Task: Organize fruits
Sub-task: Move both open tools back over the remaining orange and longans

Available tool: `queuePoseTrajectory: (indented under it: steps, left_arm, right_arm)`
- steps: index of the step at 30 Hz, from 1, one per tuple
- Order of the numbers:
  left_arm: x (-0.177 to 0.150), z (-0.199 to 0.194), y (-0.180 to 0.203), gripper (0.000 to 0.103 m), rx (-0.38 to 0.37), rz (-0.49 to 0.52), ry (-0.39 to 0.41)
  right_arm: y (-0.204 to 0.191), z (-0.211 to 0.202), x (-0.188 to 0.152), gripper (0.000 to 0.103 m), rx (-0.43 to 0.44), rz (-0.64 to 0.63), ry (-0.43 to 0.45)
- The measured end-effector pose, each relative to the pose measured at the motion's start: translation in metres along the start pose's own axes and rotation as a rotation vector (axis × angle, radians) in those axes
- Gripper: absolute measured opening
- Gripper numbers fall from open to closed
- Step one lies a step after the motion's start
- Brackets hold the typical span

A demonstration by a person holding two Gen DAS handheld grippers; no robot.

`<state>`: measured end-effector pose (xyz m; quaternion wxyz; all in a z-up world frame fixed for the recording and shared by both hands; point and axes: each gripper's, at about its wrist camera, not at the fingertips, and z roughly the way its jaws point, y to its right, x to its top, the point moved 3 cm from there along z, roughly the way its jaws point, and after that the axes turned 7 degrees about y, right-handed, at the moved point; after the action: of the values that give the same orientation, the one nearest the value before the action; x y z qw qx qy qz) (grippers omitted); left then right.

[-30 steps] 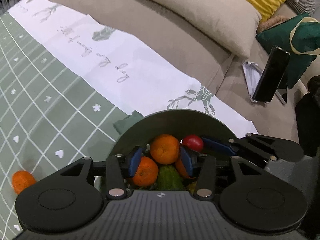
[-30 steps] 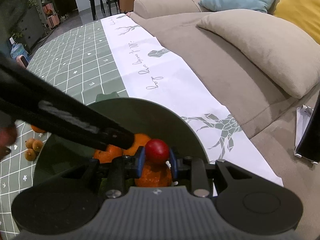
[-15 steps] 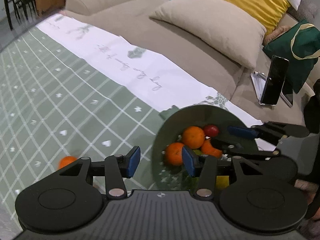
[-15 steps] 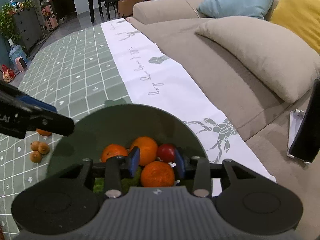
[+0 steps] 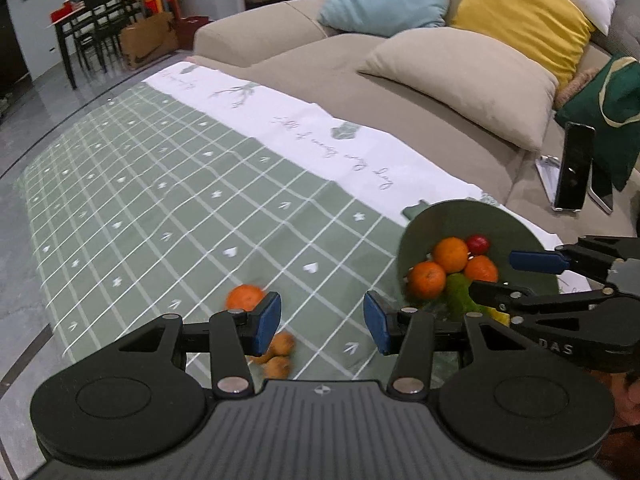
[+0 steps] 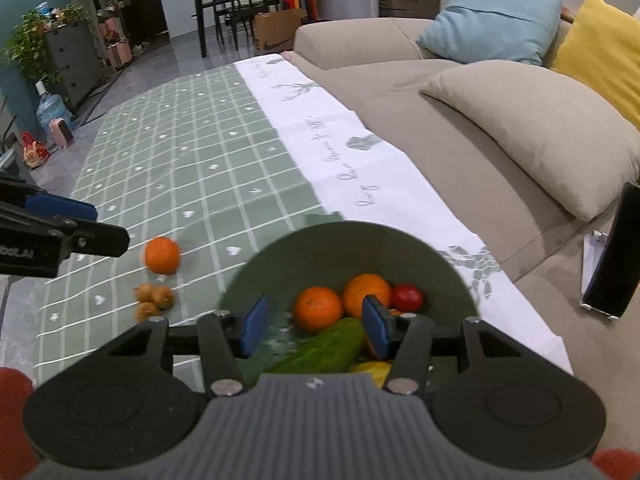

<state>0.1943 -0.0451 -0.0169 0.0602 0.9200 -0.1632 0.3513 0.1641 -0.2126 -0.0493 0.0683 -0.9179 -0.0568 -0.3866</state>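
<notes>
A dark green bowl (image 6: 420, 252) on the checked tablecloth holds oranges (image 6: 318, 309), a small red fruit (image 6: 407, 297), a green cucumber-like fruit (image 6: 332, 346) and something yellow. My right gripper (image 6: 314, 326) hovers above the bowl's near side, its jaws opening and empty. A loose orange (image 5: 245, 297) and small brown fruits (image 5: 280, 354) lie on the cloth left of the bowl (image 5: 472, 220). My left gripper (image 5: 322, 322) hangs open and empty over the cloth, its left finger just in front of them. The right gripper (image 5: 516, 276) shows beside the bowl in the left wrist view.
A beige sofa (image 5: 328, 64) with blue, yellow and beige cushions runs along the table's far side. A phone on a stand (image 5: 572, 168) and a green bag (image 5: 608, 120) sit on it. The white runner (image 5: 304, 132) borders the tablecloth.
The right gripper let go of the red fruit into the bowl, opened and rose. The left gripper swung left away from the bowl and lifted, now over the loose orange and brown fruits.
</notes>
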Motion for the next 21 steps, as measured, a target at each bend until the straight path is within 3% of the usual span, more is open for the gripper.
queuePoseTrajectory:
  steps: [12,17,19,21]
  left_arm:
    - [-0.042,-0.012,-0.053,0.057,0.034,-0.073,-0.012]
    - [-0.054,-0.002,-0.065,0.056,0.024,-0.103,-0.030]
    - [-0.059,0.004,-0.068,0.056,0.021,-0.107,-0.042]
    - [-0.062,0.011,-0.069,0.054,0.008,-0.113,-0.058]
  right_arm:
    - [-0.079,0.006,-0.001,0.048,0.162,-0.098,0.017]
    - [-0.104,0.022,-0.002,0.038,0.190,-0.154,-0.010]
    - [-0.109,0.030,-0.005,0.029,0.198,-0.181,-0.024]
    - [-0.113,0.038,-0.007,0.029,0.208,-0.202,-0.037]
